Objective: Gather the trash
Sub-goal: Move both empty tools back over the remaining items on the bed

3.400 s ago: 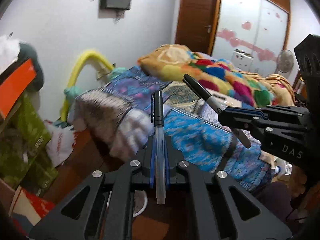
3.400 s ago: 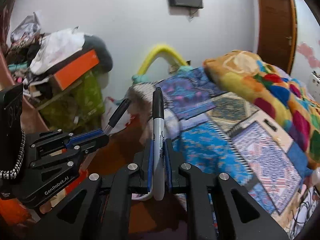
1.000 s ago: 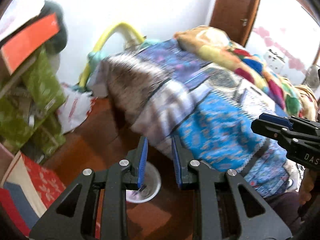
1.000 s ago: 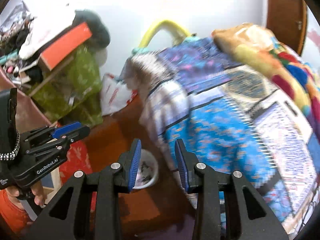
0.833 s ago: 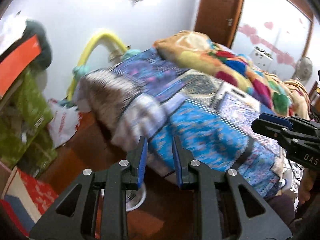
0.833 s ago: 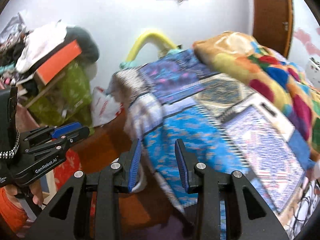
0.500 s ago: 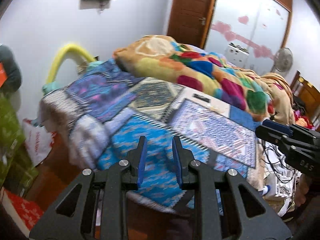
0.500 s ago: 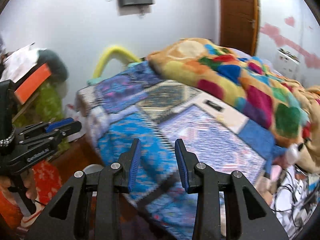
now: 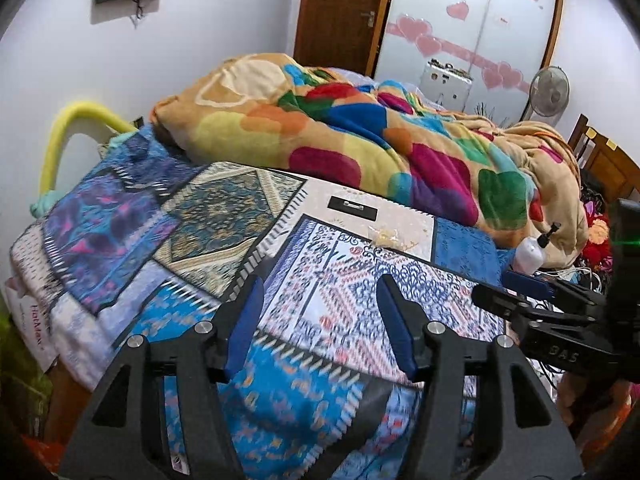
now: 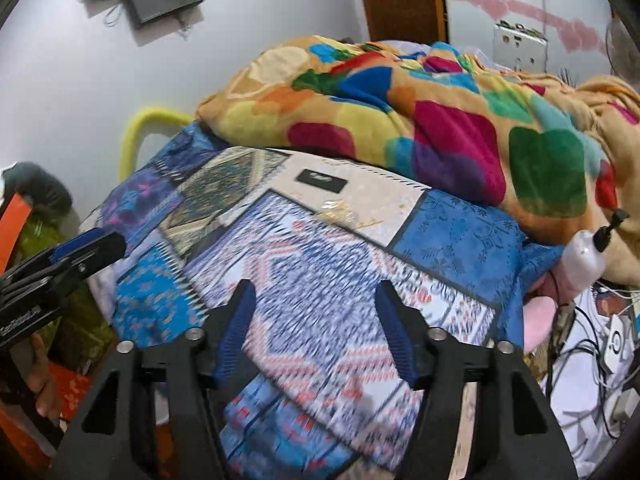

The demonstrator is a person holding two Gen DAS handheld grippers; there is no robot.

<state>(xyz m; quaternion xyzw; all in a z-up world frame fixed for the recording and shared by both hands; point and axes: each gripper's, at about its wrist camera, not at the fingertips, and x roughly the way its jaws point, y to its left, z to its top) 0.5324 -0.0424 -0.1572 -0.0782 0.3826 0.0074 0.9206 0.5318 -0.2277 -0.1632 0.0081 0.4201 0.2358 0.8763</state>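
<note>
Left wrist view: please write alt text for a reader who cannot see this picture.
The left gripper, jaws open and empty, points over a bed with a patchwork cover. A small crumpled clear wrapper lies on the cover near a colourful blanket; the right gripper enters from the right edge.

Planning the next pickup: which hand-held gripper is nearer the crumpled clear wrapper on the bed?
Hard to call. Both the left hand-held gripper and the right hand-held gripper hover open, short of the wrapper.

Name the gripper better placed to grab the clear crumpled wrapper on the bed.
Marginally left. The wrapper lies nearly straight ahead of the open, empty left gripper; for the right gripper, equally open and empty, it sits slightly left of centre. Neither touches it.
</note>
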